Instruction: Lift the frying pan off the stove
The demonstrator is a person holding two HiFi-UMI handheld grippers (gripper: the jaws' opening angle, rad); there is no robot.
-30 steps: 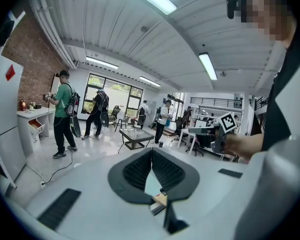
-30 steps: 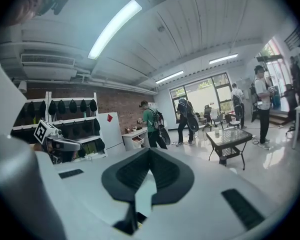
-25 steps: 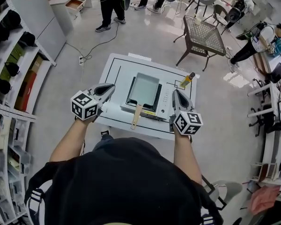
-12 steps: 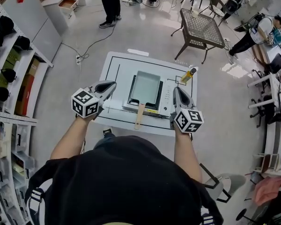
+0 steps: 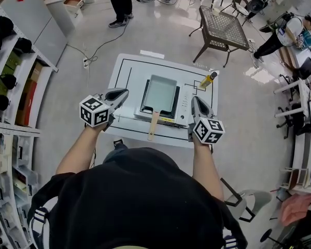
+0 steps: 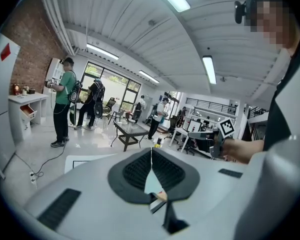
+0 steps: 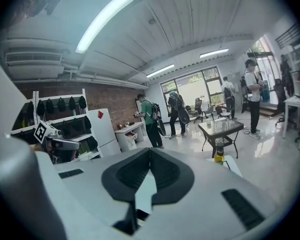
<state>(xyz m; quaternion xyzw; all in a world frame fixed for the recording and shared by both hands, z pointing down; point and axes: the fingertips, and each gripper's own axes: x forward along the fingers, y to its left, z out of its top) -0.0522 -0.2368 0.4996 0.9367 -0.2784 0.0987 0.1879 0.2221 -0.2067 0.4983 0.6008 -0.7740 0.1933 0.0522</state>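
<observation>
**Pan on the stove, both grippers clenched and empty**

Head view: the rectangular frying pan (image 5: 159, 92) rests on the stove (image 5: 182, 107) at the middle of the white bench (image 5: 125, 69). Its wooden handle (image 5: 153, 125) points toward the person. The left gripper (image 5: 125, 91) hovers over the bench's left part, and the right gripper (image 5: 195, 99) is at the stove's right side. Neither touches the pan. A yellow bottle (image 5: 208, 80) stands near the bench's far right corner.

Left gripper view: the jaws are pressed together with nothing between them.

Right gripper view: the jaws are likewise clenched on nothing
</observation>
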